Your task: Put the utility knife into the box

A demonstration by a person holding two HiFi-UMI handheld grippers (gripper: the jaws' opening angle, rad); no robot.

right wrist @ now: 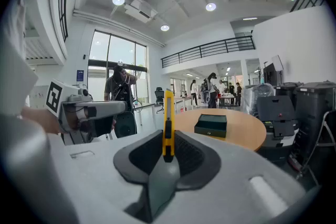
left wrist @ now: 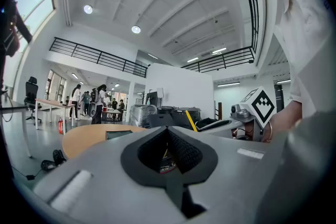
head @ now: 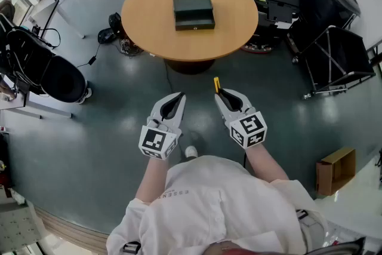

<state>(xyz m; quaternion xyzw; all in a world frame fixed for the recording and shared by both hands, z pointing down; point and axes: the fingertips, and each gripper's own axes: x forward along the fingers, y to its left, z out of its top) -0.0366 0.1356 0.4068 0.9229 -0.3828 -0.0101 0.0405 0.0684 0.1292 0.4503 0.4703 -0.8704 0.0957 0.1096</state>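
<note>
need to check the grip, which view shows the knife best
The right gripper view: the yellow knife stands upright and close, clamped in the right gripper. The head view shows only its yellow tip past that gripper; the left gripper view only a thin yellow sliver off to the side.

White short-sleeved shirt (head: 209, 206), faint chest lettering, seemingly "ESSEN". Left gripper (head: 174, 100), right gripper (head: 224, 96): white shells, black inner lining, black-and-white marker cubes (head: 156, 141).
</note>
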